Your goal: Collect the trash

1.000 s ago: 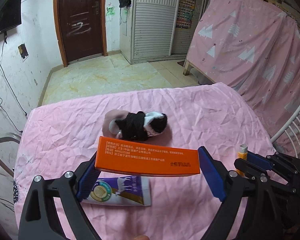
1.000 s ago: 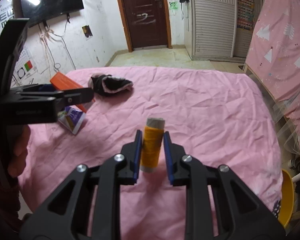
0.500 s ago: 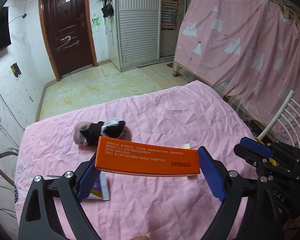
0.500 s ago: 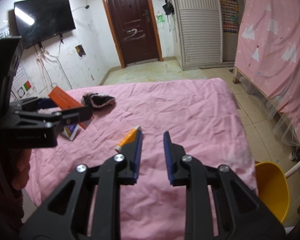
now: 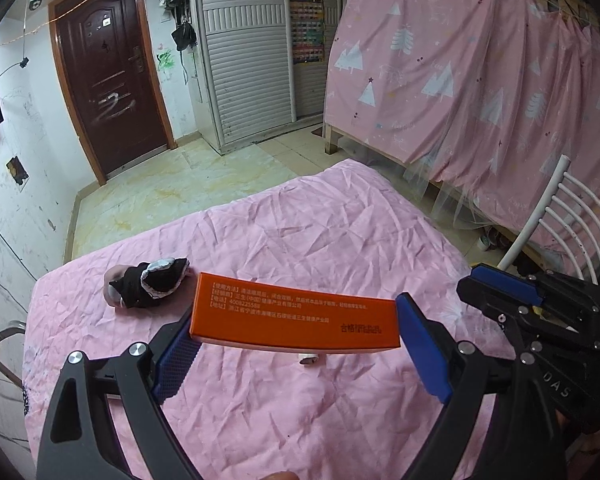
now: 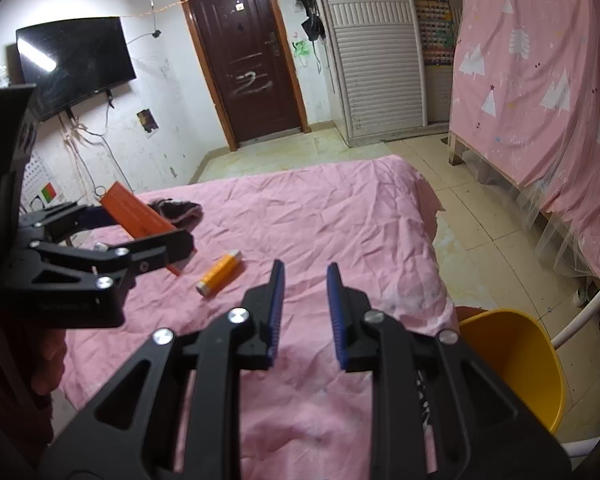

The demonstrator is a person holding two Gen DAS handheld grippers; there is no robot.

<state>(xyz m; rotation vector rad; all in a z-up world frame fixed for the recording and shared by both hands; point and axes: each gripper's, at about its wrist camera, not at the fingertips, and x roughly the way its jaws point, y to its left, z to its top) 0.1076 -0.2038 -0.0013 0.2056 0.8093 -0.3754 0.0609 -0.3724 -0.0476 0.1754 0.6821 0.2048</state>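
Observation:
My left gripper [image 5: 296, 338] is shut on a long orange box [image 5: 296, 322], gripped by its two ends and held level above the pink tablecloth [image 5: 320, 240]. From the right wrist view that box [image 6: 136, 216] sits in the left gripper [image 6: 136, 227] at the left. My right gripper [image 6: 303, 300] has its jaws close together with nothing between them. An orange-yellow tube [image 6: 219, 274] lies on its side on the cloth, ahead and to the left of the right gripper. A black and white sock bundle [image 5: 148, 286] lies further back.
A yellow bin [image 6: 516, 360] stands on the floor by the table's right edge. A white metal chair back [image 5: 560, 208] is at the right. A pink curtained bed frame [image 5: 460, 80] stands behind it. The tiled floor reaches a brown door [image 6: 244, 64].
The tube that stood between my right jaws a second ago now lies on the cloth. Both grippers have swung right toward the table's edge. The purple packet has left the left wrist view.

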